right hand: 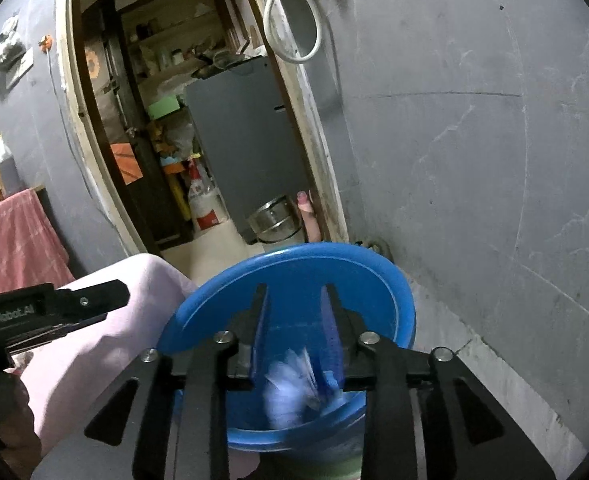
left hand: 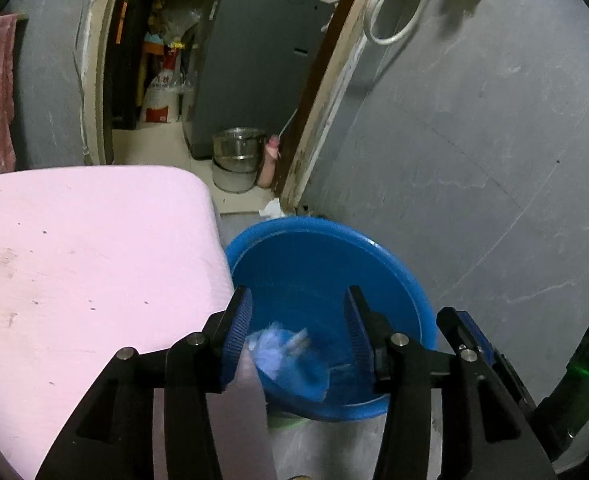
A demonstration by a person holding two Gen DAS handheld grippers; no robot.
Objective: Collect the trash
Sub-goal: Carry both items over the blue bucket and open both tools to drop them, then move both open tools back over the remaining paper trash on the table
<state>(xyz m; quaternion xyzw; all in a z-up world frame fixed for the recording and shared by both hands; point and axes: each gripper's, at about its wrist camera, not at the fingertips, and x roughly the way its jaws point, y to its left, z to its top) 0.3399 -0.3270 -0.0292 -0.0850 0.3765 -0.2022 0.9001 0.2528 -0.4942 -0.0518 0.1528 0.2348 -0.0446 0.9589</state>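
Both grippers hang over the round blue plastic basin (left hand: 326,264), which stands on the floor between the pink surface (left hand: 86,248) and the grey wall (left hand: 474,160).

The left gripper (left hand: 298,310) has its fingers released, with a wide gap between the blue ribbed pads (left hand: 238,328). A crumpled pale blue-white piece of trash (left hand: 282,348) is in that gap, blurred, near the left pad; I cannot tell if it touches the pad.

The right gripper (right hand: 294,304) has its fingers only a little apart. A second blurred whitish crumpled piece (right hand: 290,388) is below the tips, inside the basin, and the fingers do not press on it.

Behind the basin, a steel pot (left hand: 236,148) stands in the doorway.
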